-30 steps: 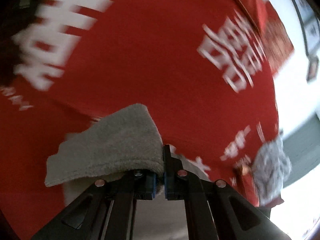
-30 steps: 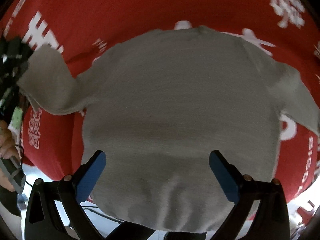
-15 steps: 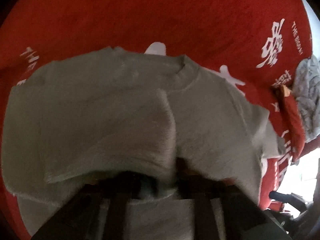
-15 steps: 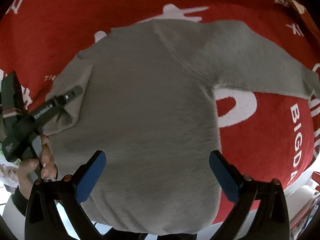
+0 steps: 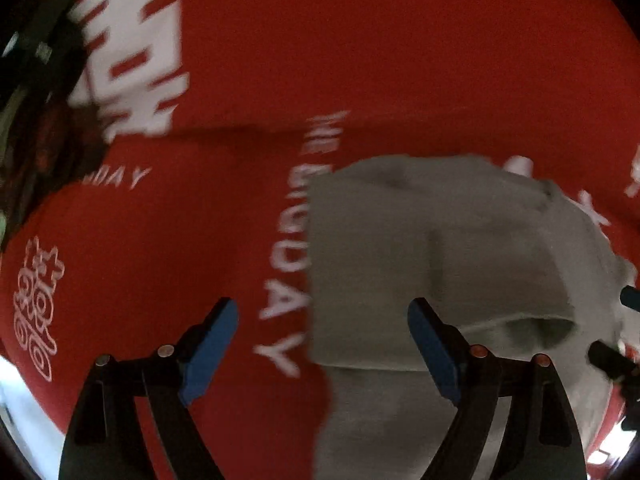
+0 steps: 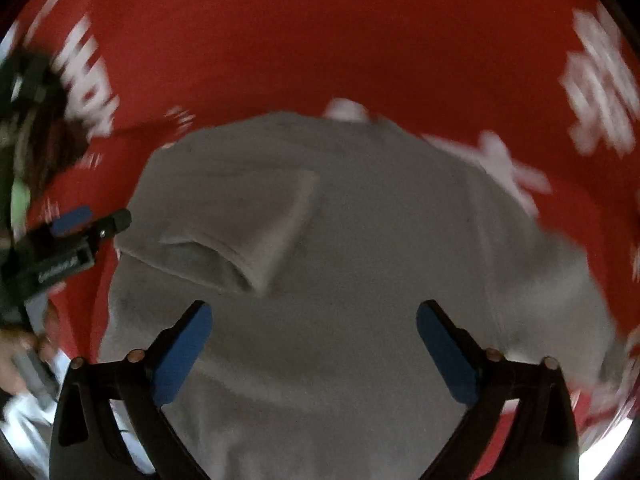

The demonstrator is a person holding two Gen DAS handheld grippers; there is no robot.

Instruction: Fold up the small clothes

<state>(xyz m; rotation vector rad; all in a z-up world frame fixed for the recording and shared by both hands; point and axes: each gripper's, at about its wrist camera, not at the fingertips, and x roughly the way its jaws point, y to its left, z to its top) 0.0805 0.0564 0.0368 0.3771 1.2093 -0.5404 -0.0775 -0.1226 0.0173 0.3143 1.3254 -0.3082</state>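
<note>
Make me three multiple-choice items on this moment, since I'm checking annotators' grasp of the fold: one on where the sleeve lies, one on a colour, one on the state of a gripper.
1. Where does the folded sleeve lie?
A. Across the body of the grey sweater
B. Hanging off the edge of the cloth
C. Inside the right gripper

2. What colour is the cloth under the sweater?
A. Blue with stripes
B. Red with white lettering
C. Plain green

3. How does the left gripper stand?
A. Shut on the sleeve
B. Shut on nothing
C. Open, holding nothing

Answers: 1 A, the sleeve's cuff rests on the sweater's body. 2 B, red cloth with white print surrounds the sweater. 3 C, its blue fingers are spread wide with only cloth seen between them.
</note>
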